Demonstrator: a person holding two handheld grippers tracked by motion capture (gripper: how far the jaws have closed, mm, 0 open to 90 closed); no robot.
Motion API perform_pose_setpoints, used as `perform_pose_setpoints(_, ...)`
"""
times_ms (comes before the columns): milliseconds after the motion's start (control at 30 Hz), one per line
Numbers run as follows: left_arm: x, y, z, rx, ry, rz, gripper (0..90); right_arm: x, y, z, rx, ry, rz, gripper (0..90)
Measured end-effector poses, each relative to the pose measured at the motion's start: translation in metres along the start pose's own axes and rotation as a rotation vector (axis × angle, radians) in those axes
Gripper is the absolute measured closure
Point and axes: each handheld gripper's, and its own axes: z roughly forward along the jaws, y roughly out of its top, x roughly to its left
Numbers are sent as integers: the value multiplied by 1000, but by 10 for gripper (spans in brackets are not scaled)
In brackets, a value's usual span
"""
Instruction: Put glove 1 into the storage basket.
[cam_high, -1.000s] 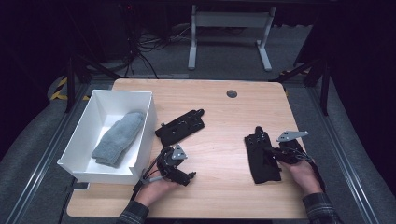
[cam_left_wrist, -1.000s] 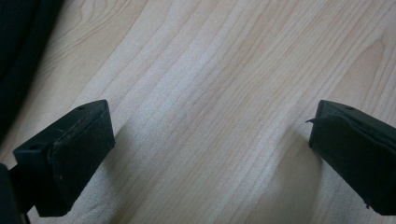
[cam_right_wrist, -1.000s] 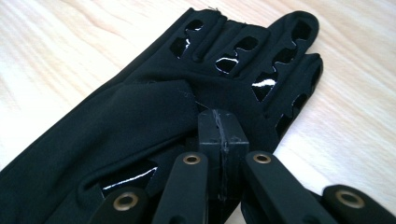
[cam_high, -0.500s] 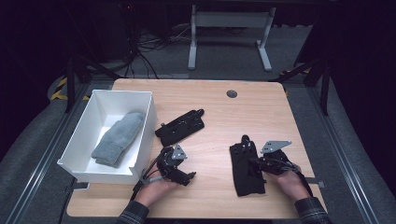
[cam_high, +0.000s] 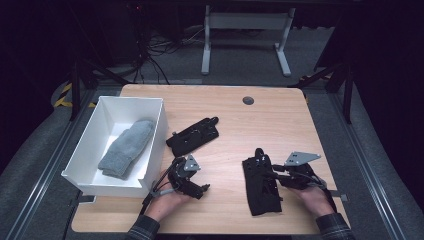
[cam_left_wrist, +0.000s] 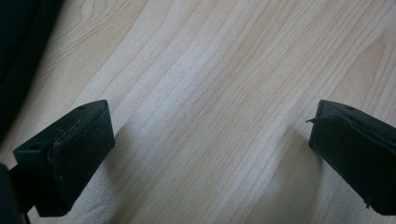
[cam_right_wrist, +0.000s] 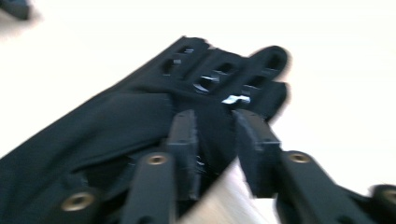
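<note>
On the table's (cam_high: 230, 120) near right part lies a flat black fabric glove with plastic knuckle guards (cam_high: 261, 184): light, floppy, best pinched by its cuff edge. Right gripper (cam_high: 276, 176) has just been opening, fabric between its fingers; left gripper (cam_high: 194, 186) is open, empty.

Grey sock (cam_high: 126, 148) in white box (cam_high: 156, 145)
</note>
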Motion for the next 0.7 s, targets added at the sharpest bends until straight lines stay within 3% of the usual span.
perform_pose_setpoints(133,0,0,0,0,-1,2,5,-16,-14,-7,-11,-64,63,445)
perform_pose_setpoints(233,2,1,-2,-6,-7,6,59,-27,-27,-13,-12,-109,94,387)
perform_pose_setpoints(367,4,5,-5,-1,11,-13,234,-37,-42,-18,-10,-134,137,329)
perform_pose_setpoints(500,8,14,-8,-9,11,-47,447,-39,-49,-18,-5,-145,138,284)
perform_pose_setpoints(567,11,19,-10,1,21,-65,614,-40,-52,-16,0,-149,140,246)
perform_pose_setpoints(700,18,31,-12,3,28,-99,853,-41,-54,-15,-9,-146,151,207)
